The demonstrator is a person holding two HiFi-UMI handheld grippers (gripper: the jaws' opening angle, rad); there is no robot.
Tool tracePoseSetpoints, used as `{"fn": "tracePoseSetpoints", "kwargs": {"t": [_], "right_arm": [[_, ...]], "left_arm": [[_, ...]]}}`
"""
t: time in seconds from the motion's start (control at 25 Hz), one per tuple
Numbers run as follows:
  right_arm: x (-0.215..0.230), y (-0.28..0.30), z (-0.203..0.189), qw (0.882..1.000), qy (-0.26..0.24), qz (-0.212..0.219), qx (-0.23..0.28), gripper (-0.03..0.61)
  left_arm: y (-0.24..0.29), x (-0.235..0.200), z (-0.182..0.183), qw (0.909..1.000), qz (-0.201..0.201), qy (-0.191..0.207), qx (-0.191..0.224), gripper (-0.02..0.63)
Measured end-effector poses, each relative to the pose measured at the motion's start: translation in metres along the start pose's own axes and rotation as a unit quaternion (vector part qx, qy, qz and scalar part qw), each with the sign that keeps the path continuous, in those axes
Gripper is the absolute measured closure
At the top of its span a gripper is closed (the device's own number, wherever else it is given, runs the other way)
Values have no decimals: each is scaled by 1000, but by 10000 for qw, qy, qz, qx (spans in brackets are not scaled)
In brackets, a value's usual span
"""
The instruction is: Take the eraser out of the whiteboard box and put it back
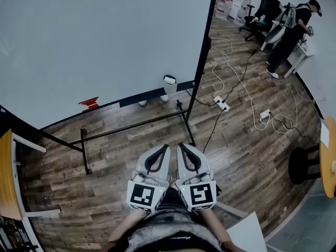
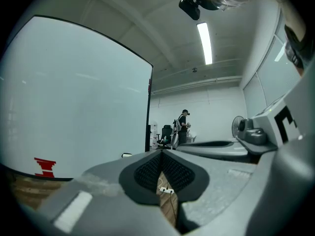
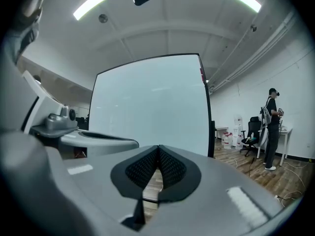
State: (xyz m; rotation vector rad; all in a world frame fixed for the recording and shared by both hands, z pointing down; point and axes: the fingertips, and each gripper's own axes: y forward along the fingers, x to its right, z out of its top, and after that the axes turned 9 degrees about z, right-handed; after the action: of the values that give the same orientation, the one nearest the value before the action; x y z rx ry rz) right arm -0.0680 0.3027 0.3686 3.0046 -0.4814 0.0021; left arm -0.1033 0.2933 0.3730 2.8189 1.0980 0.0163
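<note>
A big whiteboard point(image 1: 100, 41) stands on a black frame ahead of me. On its lower edge sits a small white box point(image 1: 169, 81) with a dark top; whether an eraser lies in it I cannot tell. A red item point(image 1: 89, 103) sticks to the board further left, and it also shows in the left gripper view as the red item point(image 2: 45, 166). My left gripper point(image 1: 165, 147) and right gripper point(image 1: 181, 146) are side by side low in front of my body, well short of the board. Both are shut with nothing between the pads point(image 2: 147, 170), point(image 3: 170, 168).
The frame's black floor bar point(image 1: 131, 126) runs across the wooden floor between me and the board. A power strip point(image 1: 221, 104) and white cables trail to the right. A person point(image 1: 294, 28) stands far right by a desk. A black stool point(image 1: 303, 164) stands beside a round wooden table point(image 1: 329, 156).
</note>
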Motion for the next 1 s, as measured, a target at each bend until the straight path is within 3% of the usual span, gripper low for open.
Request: {"fn": "tracePoseSetpoints", "kwargs": {"t": [0.24, 0.4, 0.52, 1.0], "right_arm": [[5, -3, -8, 9999, 37, 161, -25, 578], [9, 1, -11, 9997, 83, 221, -17, 578], [15, 10, -15, 9996, 49, 245, -125, 578], [76, 110, -8, 9997, -34, 30, -238, 578]], "left_arm": [[2, 1, -13, 9998, 185, 48, -77, 612], [5, -4, -15, 9990, 372, -171, -173, 612], [15, -12, -20, 9991, 389, -14, -151, 612], [117, -73, -14, 9997, 121, -142, -137, 612]]}}
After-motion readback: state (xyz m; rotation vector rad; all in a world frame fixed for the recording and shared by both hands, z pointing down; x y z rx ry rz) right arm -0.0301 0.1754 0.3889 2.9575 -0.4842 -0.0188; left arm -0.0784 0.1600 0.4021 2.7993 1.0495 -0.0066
